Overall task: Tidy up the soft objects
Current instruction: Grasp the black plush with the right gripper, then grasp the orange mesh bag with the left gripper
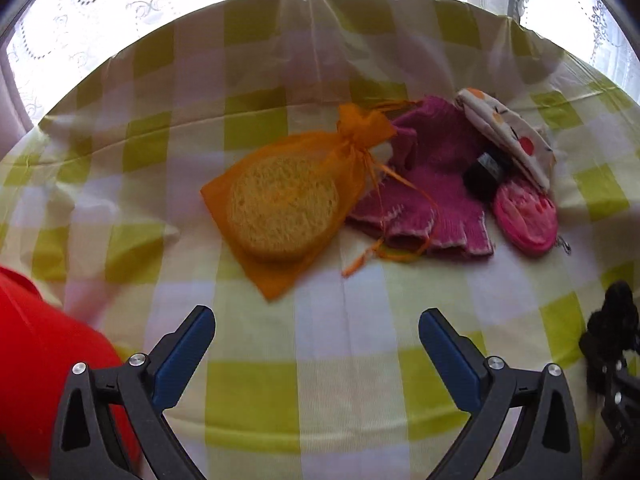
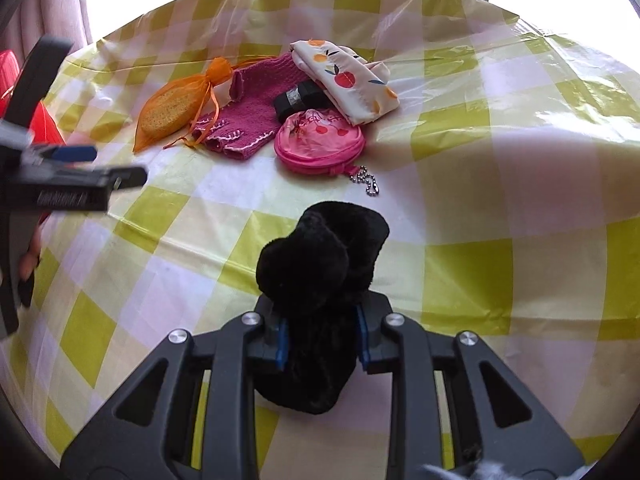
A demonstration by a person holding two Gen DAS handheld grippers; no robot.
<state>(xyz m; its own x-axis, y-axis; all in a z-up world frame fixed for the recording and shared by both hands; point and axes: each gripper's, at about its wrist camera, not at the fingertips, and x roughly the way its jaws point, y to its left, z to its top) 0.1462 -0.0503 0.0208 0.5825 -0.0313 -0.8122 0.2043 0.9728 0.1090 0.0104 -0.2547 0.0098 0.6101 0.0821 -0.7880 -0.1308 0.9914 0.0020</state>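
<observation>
Black fuzzy item [image 2: 320, 268] clamped in right gripper [image 2: 322, 344], above the checked tablecloth [image 2: 500, 200], near side of the pink pouch [image 2: 320, 144]. Left gripper [image 1: 316, 344] spread wide, empty, near side of the orange mesh bag [image 1: 280, 200], which lies left of the pouch, magenta knit [image 2: 248, 112] between them.

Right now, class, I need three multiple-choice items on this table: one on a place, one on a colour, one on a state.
1. Where does the loofah pad lie?
A. inside the orange mesh bag
B. on the fruit-print pouch
C. in the red tub

2. What colour is the knitted mitten?
A. green
B. magenta
C. white

3. How stand the jaws of the right gripper?
A. wide open and bare
B. out of sight
C. closed on the black plush item

Answers: 1 A, the pad shows through the mesh. 2 B, its knit is magenta with pale trim. 3 C, both blue pads press into the plush.
</observation>
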